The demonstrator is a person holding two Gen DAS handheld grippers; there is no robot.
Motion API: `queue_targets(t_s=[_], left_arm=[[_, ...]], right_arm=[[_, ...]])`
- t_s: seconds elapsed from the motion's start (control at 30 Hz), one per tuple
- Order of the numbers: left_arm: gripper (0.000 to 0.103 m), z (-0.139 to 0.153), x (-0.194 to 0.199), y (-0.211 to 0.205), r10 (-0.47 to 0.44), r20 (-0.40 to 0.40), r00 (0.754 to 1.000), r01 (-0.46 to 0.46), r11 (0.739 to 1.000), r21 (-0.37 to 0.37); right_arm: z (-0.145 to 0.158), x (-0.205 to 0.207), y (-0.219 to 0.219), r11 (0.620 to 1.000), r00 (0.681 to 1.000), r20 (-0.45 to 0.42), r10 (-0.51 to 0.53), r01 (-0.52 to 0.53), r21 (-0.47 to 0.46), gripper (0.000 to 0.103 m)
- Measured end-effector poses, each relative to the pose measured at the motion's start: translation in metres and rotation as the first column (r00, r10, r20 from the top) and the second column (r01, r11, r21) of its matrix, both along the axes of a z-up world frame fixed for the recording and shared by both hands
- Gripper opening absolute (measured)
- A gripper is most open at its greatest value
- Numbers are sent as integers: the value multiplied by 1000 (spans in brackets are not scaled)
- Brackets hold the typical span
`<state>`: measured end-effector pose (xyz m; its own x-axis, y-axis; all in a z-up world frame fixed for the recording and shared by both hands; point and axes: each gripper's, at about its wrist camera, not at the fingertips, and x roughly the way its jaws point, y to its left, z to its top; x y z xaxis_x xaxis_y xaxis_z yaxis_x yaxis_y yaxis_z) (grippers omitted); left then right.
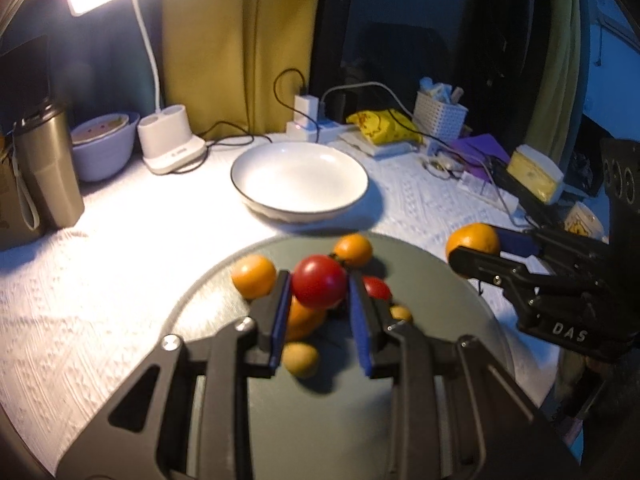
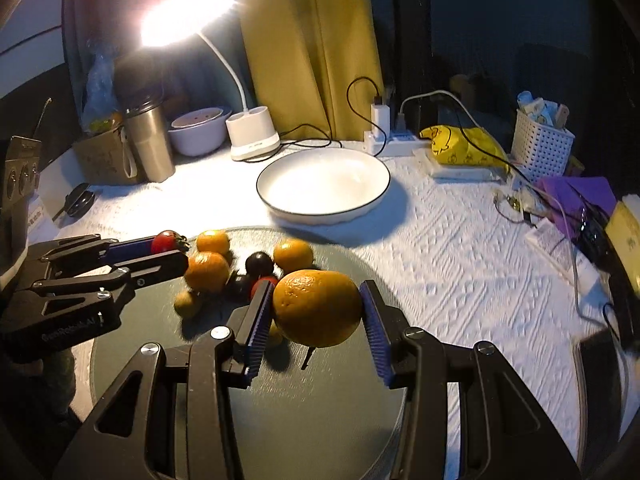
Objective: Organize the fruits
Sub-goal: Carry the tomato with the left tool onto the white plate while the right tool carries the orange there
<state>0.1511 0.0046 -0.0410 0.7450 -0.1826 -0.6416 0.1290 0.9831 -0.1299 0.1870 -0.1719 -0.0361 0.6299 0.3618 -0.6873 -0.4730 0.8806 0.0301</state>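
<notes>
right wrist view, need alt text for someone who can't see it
The right tool grips an orange above a dark round tray holding more oranges and tomatoes. At left, the left tool holds a red tomato; an empty white bowl sits beyond, under a lit lamp.

Four oranges (image 2: 317,307), two red tomatoes (image 1: 319,286), one white bowl (image 2: 376,196).

— How does the left gripper (image 1: 319,286) stand?
— Reaching forward, blue pads pressed on either side of a red tomato (image 1: 319,286), lifted above the tray.
— And the right gripper (image 2: 316,308)?
— Level (a little to the right of the other), clamped on an orange (image 2: 316,308), its black fingers (image 2: 374,320) holding the fruit off the surface.
</notes>
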Motion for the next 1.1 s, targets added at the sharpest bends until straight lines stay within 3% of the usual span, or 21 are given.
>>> queue_targets(t_s=[0.57, 1.1], left_arm=[[29, 5, 58, 16, -22, 29, 999, 22, 1000, 11], [29, -1, 124, 25, -23, 5, 1000, 23, 998, -59]], right_arm=[[2, 59, 16, 1000, 999, 37, 16, -15, -15, 46], [0, 114, 44, 999, 998, 52, 41, -40, -27, 46]])
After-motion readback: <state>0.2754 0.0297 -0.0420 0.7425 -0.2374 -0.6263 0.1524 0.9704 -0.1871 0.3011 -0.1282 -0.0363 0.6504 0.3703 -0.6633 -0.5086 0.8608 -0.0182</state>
